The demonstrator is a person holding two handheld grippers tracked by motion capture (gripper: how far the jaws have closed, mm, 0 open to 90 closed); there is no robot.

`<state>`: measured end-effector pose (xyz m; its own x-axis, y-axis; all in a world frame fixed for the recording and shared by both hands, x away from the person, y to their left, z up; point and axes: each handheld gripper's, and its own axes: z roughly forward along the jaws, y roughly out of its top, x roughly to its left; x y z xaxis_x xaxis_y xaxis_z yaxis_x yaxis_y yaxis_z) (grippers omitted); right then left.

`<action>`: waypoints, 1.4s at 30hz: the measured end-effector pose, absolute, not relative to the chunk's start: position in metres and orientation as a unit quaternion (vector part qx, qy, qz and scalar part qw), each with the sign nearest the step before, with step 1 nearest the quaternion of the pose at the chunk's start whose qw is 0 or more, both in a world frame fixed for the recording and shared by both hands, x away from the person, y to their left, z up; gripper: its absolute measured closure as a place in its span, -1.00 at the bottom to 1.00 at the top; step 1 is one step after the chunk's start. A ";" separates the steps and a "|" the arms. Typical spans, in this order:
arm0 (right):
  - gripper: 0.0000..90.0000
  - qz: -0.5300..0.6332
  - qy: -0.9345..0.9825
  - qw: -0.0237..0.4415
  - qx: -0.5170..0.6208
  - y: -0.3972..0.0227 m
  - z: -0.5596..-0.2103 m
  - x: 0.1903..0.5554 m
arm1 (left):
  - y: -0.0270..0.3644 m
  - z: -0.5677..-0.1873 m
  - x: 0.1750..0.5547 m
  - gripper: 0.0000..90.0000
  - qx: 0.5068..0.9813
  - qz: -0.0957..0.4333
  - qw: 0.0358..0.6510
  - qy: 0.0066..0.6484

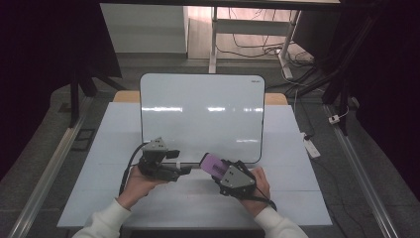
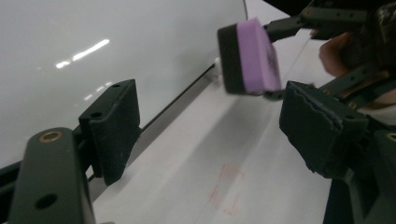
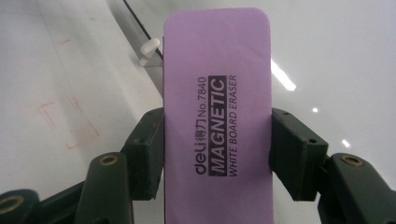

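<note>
— What's on the white surface (image 1: pixel 297 188)?
— A whiteboard (image 1: pixel 198 114) lying flat at its middle, glare streaks across it, faint red marks (image 2: pixel 229 191) on the surface beside its near edge.
— And the purple eraser (image 3: pixel 217 93)?
— In the right gripper (image 1: pixel 218 168), jaws clamped on its two long sides, printed face up, at the board's near edge.
— The left gripper (image 1: pixel 185 170)?
— Just beside it, jaws wide, nothing between them.
</note>
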<state>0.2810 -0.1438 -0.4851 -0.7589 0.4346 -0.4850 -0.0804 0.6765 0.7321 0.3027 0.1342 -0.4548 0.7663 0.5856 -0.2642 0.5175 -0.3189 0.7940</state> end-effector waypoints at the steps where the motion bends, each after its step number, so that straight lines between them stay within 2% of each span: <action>1: -0.10 0.387 0.853 0.334 0.102 -0.143 -0.485 0.281 | 0.131 -0.455 0.304 -0.51 0.813 0.033 0.474 0.338; 13: -0.10 0.384 0.851 0.349 0.083 -0.139 -0.487 0.276 | 0.099 -0.458 0.321 -0.29 0.830 -0.012 0.463 0.310; 21: -0.11 0.380 0.847 0.366 0.064 -0.136 -0.489 0.271 | 0.093 -0.462 0.327 0.18 0.836 -0.041 0.458 0.300; 27: -0.11 0.374 0.847 0.374 0.060 -0.135 -0.492 0.271 | 0.092 -0.461 0.325 0.31 0.838 -0.041 0.453 0.301; 31: -0.15 0.376 0.851 0.360 0.068 -0.136 -0.492 0.273 | 0.091 -0.460 0.323 0.39 0.840 -0.030 0.452 0.298; 37: -0.33 0.393 0.855 0.329 0.081 -0.137 -0.492 0.276 | 0.094 -0.459 0.323 0.42 0.841 -0.015 0.449 0.300; 39: -0.37 0.408 0.855 0.310 0.080 -0.140 -0.487 0.276 | 0.097 -0.458 0.323 0.42 0.843 -0.005 0.447 0.299; 42: -0.34 0.440 0.856 0.256 0.093 -0.153 -0.473 0.282 | 0.102 -0.457 0.322 0.42 0.845 -0.001 0.449 0.290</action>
<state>0.2820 -0.1535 -0.4730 -0.8515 0.3850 -0.3559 -0.0653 0.5957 0.8006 0.3223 0.1023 -0.4570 0.8313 0.4902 -0.2621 0.4915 -0.4280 0.7584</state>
